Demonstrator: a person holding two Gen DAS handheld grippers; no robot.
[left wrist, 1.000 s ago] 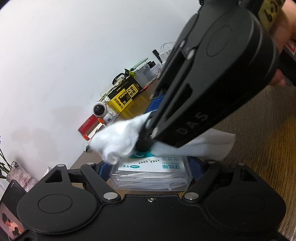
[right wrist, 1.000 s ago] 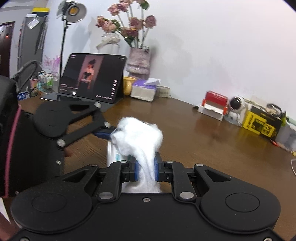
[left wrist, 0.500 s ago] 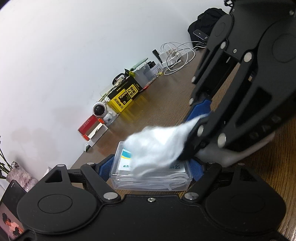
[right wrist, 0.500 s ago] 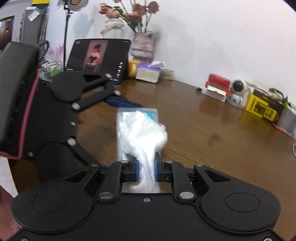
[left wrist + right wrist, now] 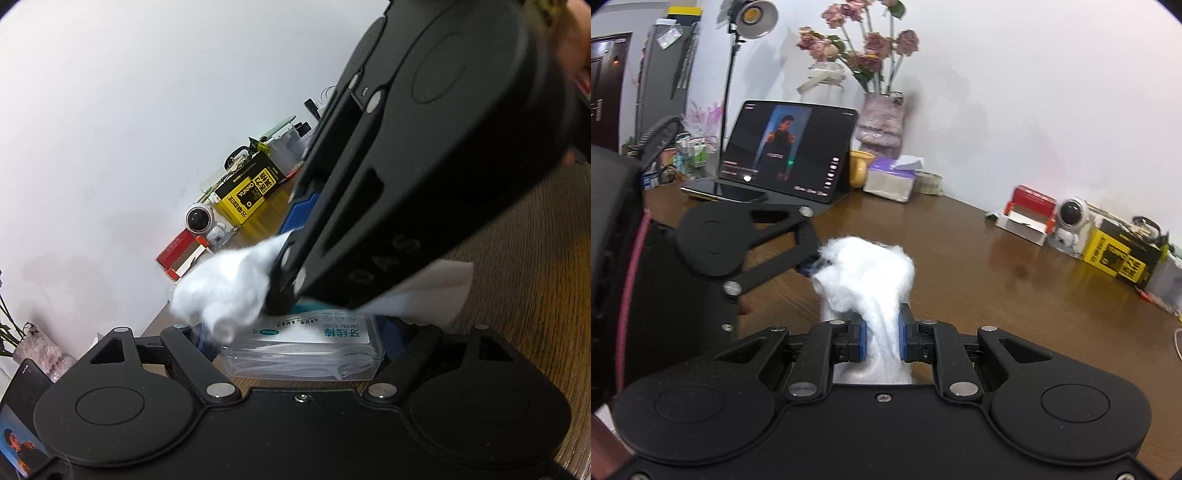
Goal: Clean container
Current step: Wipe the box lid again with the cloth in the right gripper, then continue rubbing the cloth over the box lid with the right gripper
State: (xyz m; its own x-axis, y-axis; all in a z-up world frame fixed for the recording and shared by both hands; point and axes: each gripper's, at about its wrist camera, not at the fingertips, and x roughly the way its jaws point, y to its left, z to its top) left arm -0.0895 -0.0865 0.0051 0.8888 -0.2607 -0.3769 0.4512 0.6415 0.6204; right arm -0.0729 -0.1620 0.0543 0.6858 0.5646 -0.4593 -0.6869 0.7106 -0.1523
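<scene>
Since half a second ago, the right gripper [image 5: 881, 338] is swinging back over the container [image 5: 303, 347], its wad of white cloth [image 5: 225, 288] crossing to the lid's left end.

The left gripper [image 5: 301, 345] is clamping the clear box crosswise by its short ends on the wooden table [image 5: 997, 280]; the right's fingers are pinching the cloth. The lid label, upside down, reads "DENTAL FLOSS"; the yellow box [image 5: 251, 192] reads "YUNMO".

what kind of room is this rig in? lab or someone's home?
Looks like a home desk, likely a living room or study. Wooden table against a white wall, holding a vase of dried flowers, a tissue box and a propped tablet. A studio light suggests filming.
</scene>
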